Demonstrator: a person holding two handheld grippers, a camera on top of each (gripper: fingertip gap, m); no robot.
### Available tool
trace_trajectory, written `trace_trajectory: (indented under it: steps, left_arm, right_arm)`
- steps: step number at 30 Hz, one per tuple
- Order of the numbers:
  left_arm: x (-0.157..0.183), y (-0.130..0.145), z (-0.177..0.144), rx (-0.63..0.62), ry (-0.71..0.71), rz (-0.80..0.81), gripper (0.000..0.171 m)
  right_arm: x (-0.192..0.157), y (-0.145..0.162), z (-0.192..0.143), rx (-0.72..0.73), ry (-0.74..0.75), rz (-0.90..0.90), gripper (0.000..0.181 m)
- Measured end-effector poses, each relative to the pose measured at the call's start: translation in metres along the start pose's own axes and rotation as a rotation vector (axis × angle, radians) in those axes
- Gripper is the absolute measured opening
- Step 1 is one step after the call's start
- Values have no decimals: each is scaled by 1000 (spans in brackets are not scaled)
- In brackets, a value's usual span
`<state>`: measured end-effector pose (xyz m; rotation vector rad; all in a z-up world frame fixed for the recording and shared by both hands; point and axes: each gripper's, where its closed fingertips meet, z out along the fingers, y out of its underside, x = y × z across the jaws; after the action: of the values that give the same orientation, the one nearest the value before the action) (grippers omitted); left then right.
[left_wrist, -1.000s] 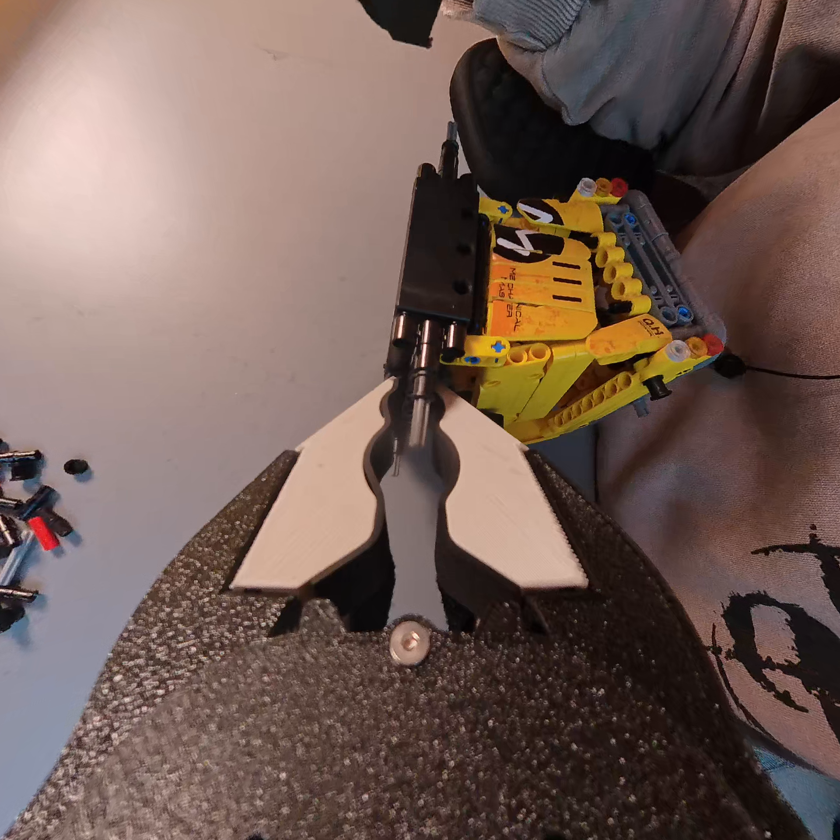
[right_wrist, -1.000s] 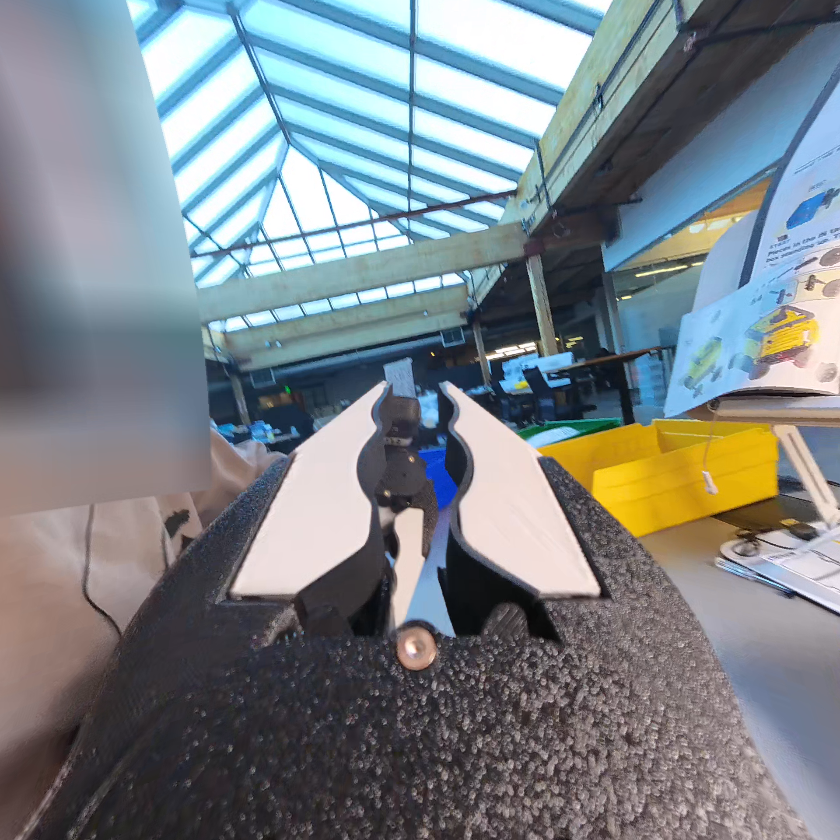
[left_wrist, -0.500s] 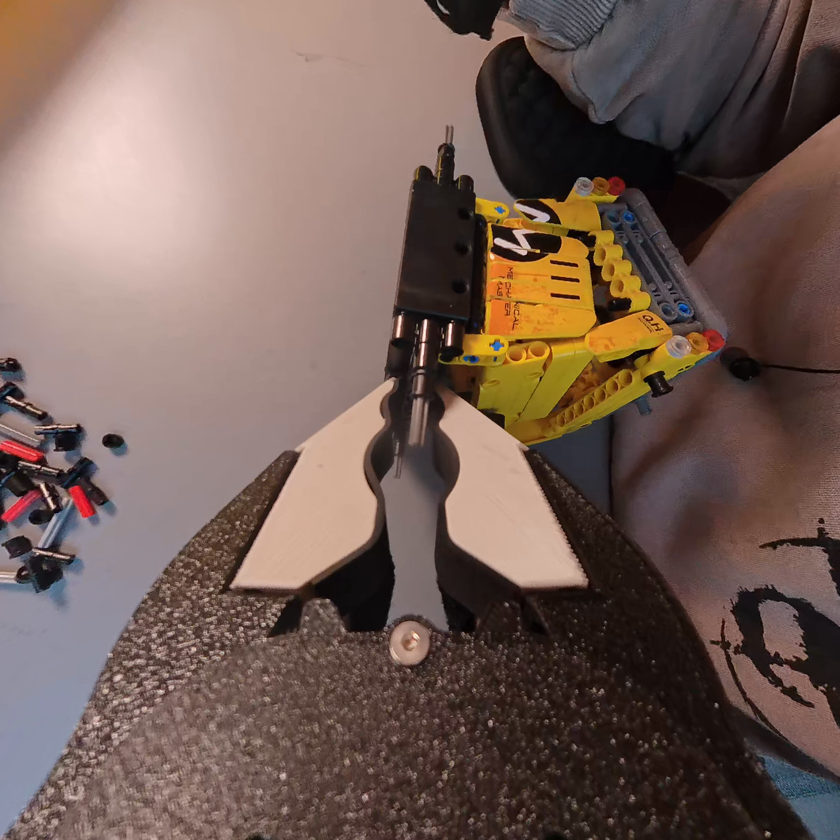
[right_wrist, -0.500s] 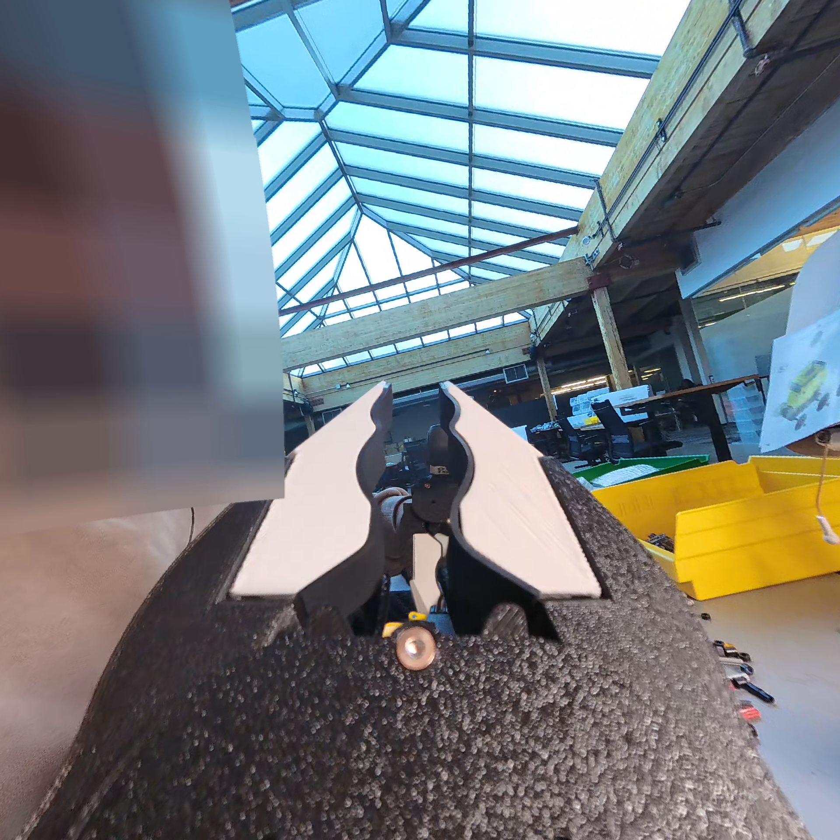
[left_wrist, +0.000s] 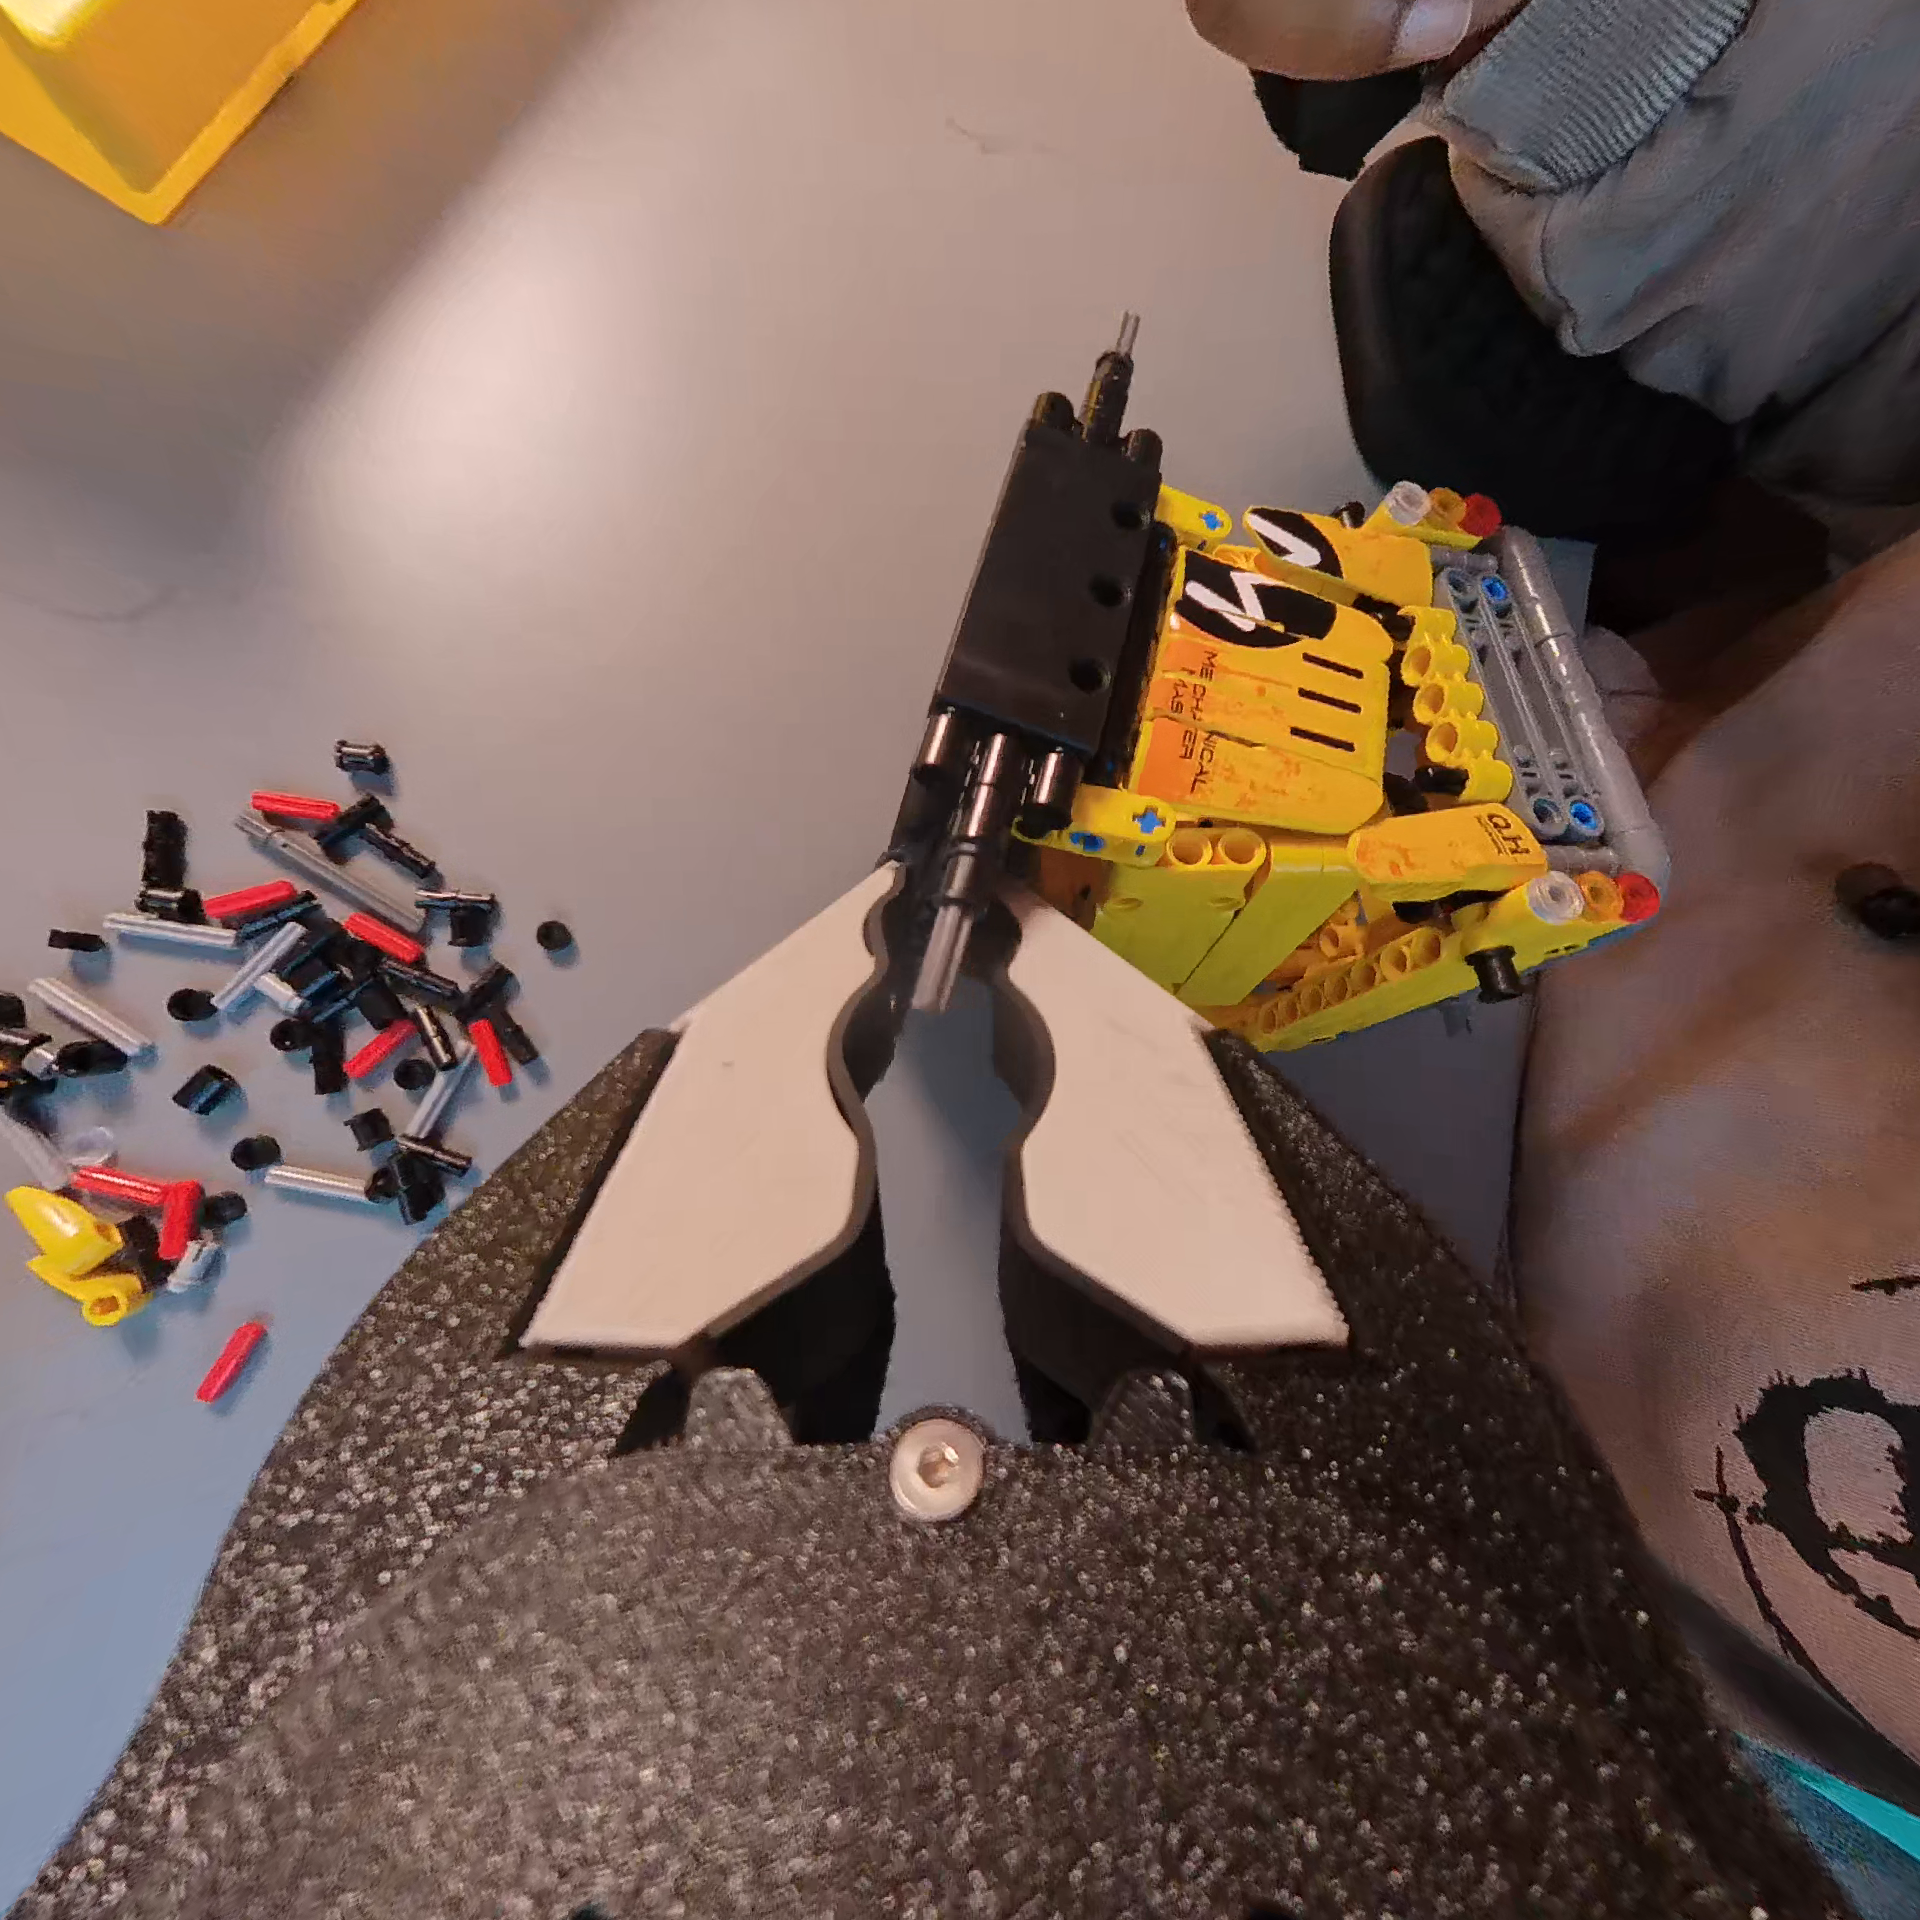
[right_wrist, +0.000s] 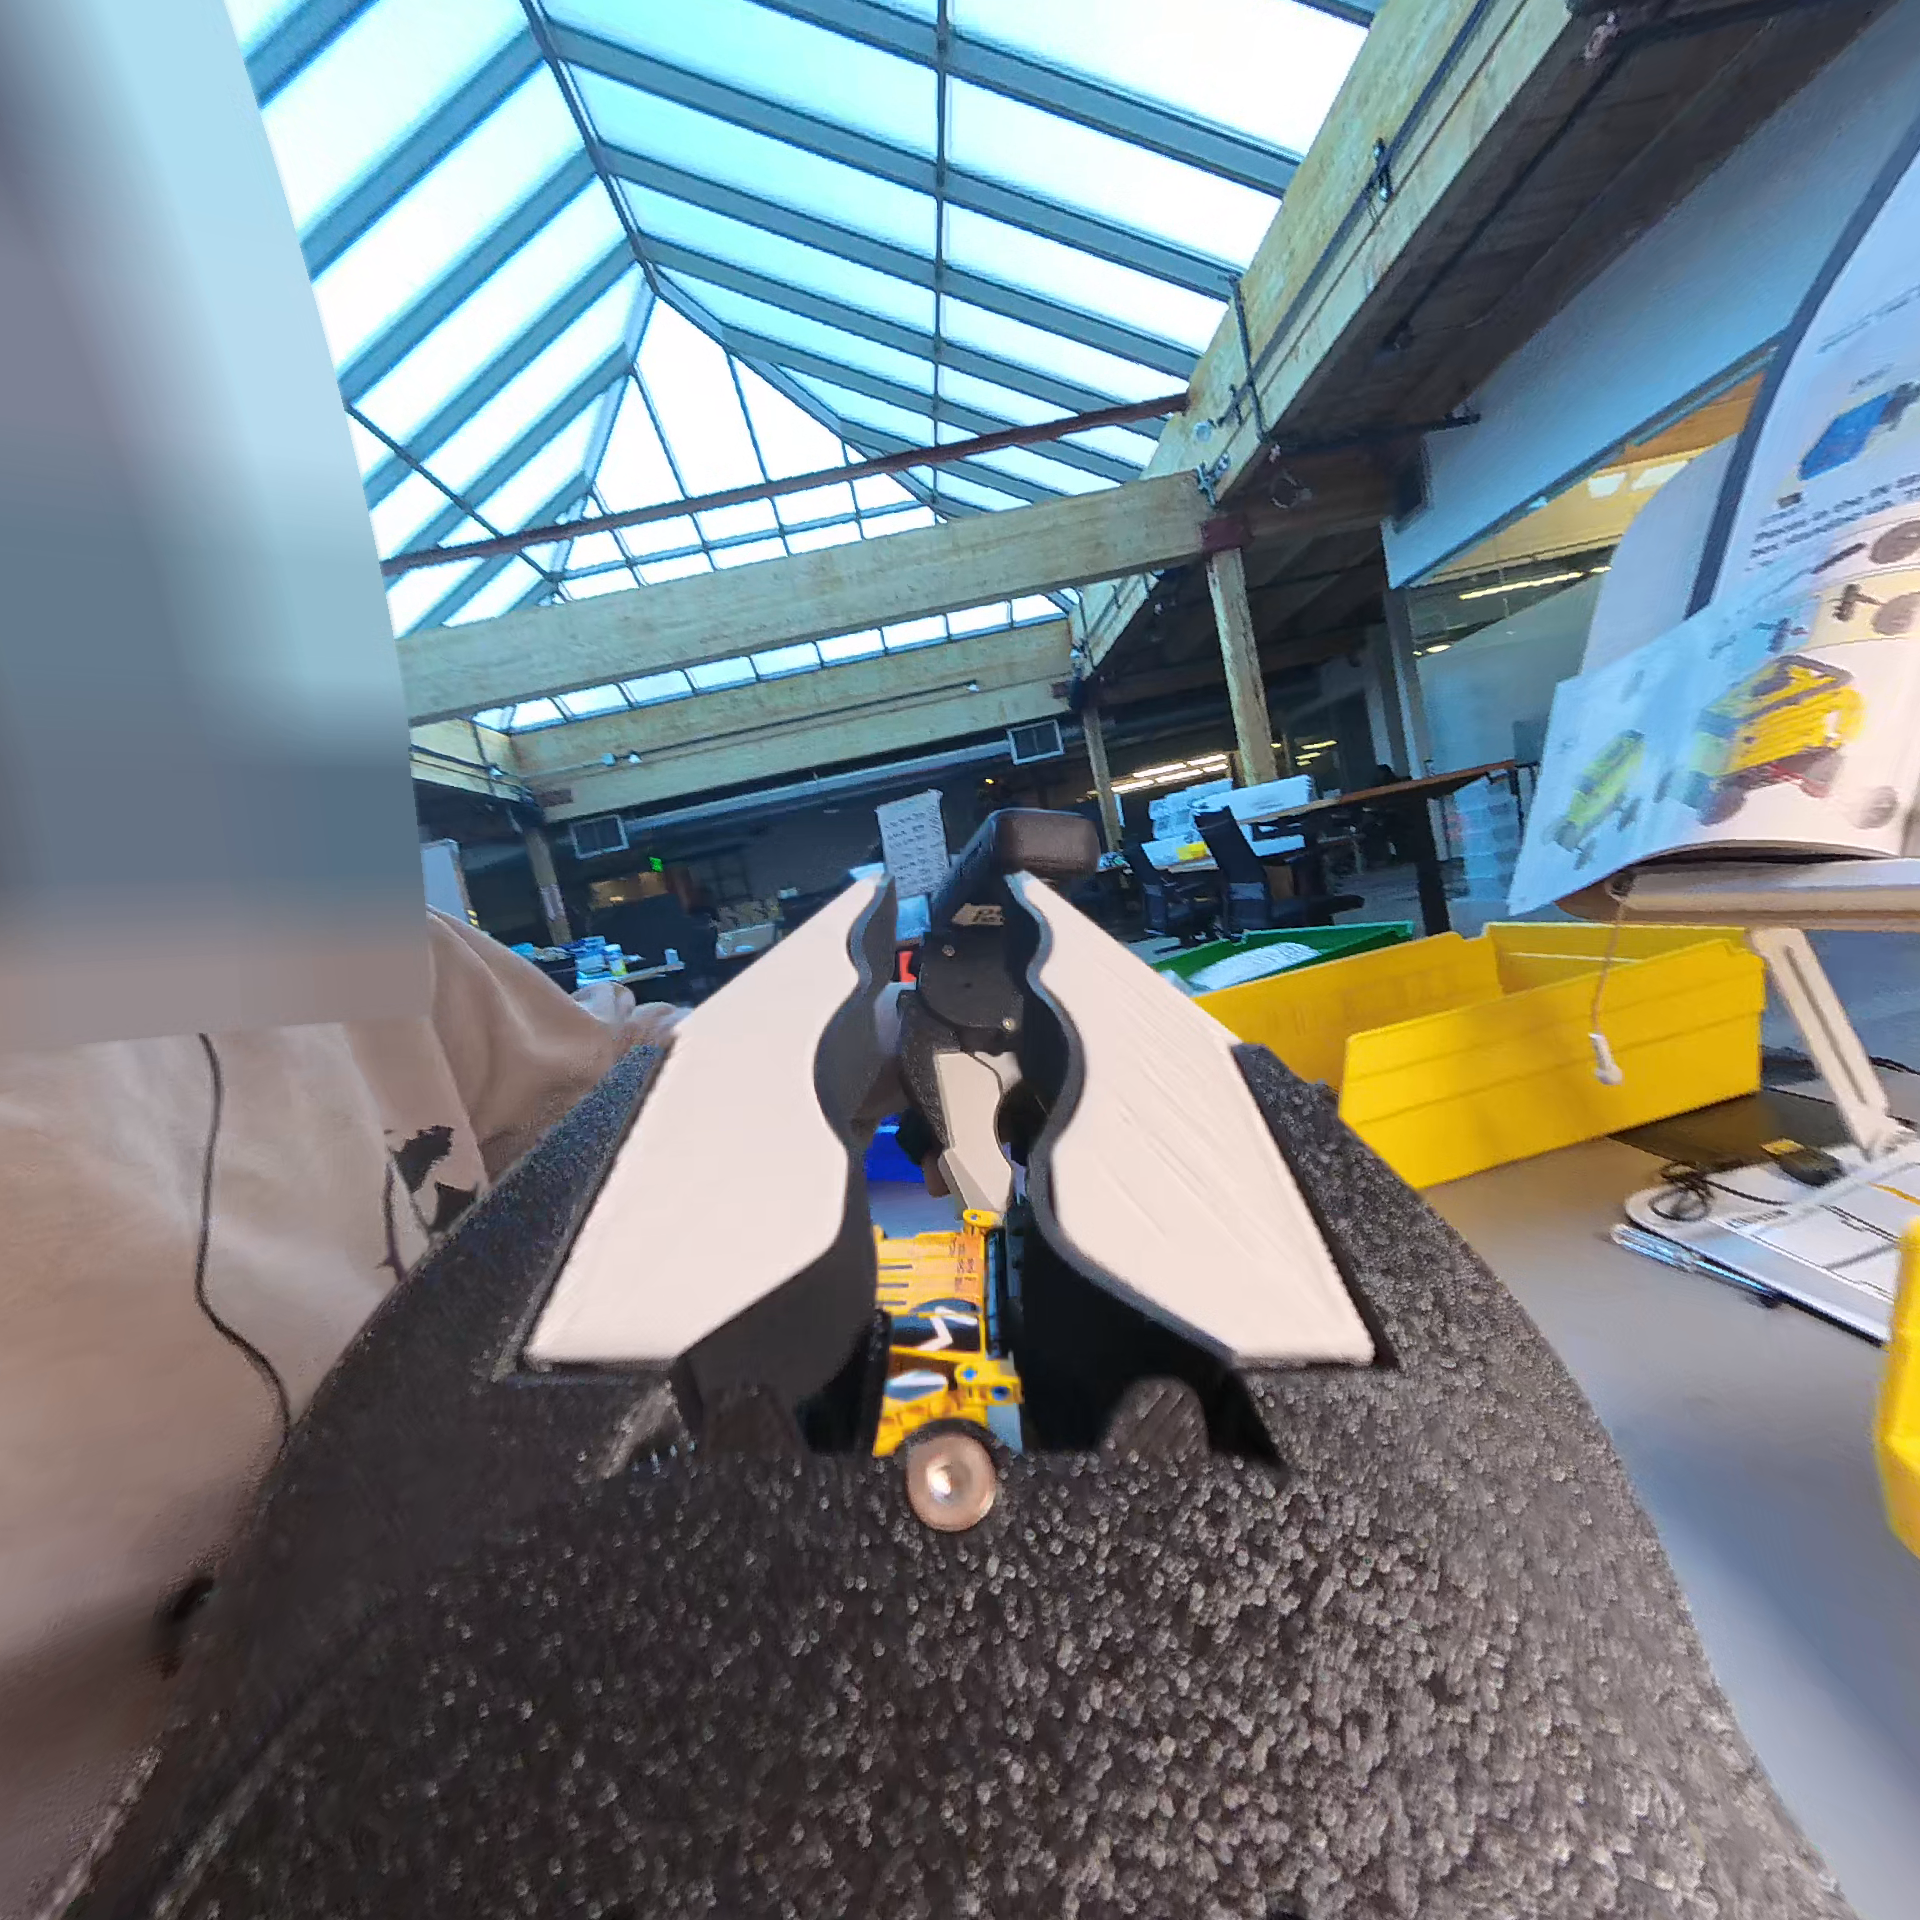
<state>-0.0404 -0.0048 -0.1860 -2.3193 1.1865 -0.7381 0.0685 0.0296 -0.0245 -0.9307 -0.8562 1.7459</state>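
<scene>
My left gripper (left_wrist: 945, 914) is shut on a dark axle (left_wrist: 961, 883). The axle sticks out of the black block (left_wrist: 1060, 592) on a yellow brick-built vehicle model (left_wrist: 1288, 748). The model hangs tilted above the grey table (left_wrist: 520, 468), next to a person's sweatshirt (left_wrist: 1714, 1143). My right gripper (right_wrist: 951, 899) points up and forward with a narrow gap between its fingers and nothing in it. Through that gap I see the left gripper (right_wrist: 971, 1039) farther off and the yellow model (right_wrist: 935, 1320) below it.
A pile of loose black, red and grey pins and axles (left_wrist: 312, 987) lies on the table to the left. A yellow bin corner (left_wrist: 135, 83) is at the top left. Yellow bins (right_wrist: 1507, 1049), an open instruction booklet on a stand (right_wrist: 1766, 707) and papers (right_wrist: 1787, 1247) are to the right. The tips of one gripper are about 20 cm away from the tips of the other.
The left gripper keeps its hold on the axle; the parts pile and a yellow bin have come further into its view. The right gripper has swung, and the model now shows between its fingers.
</scene>
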Motion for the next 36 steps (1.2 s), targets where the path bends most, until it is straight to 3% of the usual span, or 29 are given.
trace_trajectory:
  steps: [15,20,25,28,32,36]
  left_arm:
    - [-32,-55,8,122,-2,-87,14]
    - [-10,-79,-24,307,-42,-4,23]
    - [16,-54,-57,441,-167,58,44]
    - [40,-31,-66,541,-162,38,60]
    - [62,-7,-55,655,-167,-41,75]
    - [51,1,-31,646,-375,-36,74]
  right_arm:
    - [24,5,-7,-47,158,-88,18]
    - [33,1,-15,-47,214,-117,18]
    - [40,-7,-22,-17,252,-109,18]
    - [45,-7,-23,-8,272,-89,18]
    - [54,4,-20,-49,296,-72,18]
    - [59,20,-13,-114,301,-92,18]
